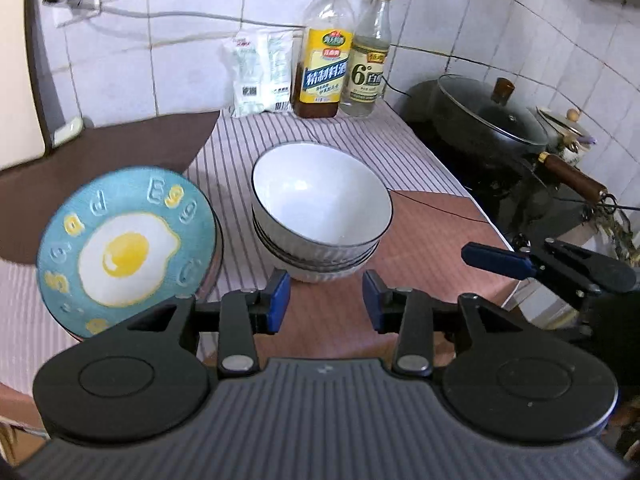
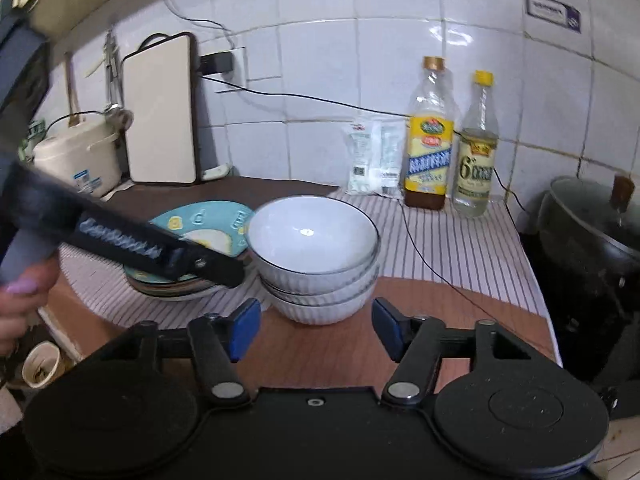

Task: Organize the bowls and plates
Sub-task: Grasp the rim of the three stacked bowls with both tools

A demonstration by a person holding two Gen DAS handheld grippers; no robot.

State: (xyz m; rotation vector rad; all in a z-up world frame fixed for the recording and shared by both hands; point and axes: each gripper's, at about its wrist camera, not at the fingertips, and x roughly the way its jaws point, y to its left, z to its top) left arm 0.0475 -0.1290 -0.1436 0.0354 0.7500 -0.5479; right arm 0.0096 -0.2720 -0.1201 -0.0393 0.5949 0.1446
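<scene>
Worktop (image 1: pixel 420 240), striped cloth over part of it. Bowl stack (image 1: pixel 320 216) sits mid-worktop, white glazed ceramic w/ dark rims, nested. Judging by look: heavy as a stack, stiff, slick, chips easily. I'd pinch the top rim, one bowl at a time. Plate stack (image 1: pixel 120 236) just beside it on the left, egg-print plate on top, tilted a bit; thin edge, slippery, so grip the rim where it overhangs. My left hand-held gripper (image 1: pixel 326 300): jaws apart, nothing btwn them. Right hand-held gripper (image 2: pixel 316 330): jaws apart too, empty, just short of the bowls.
</scene>
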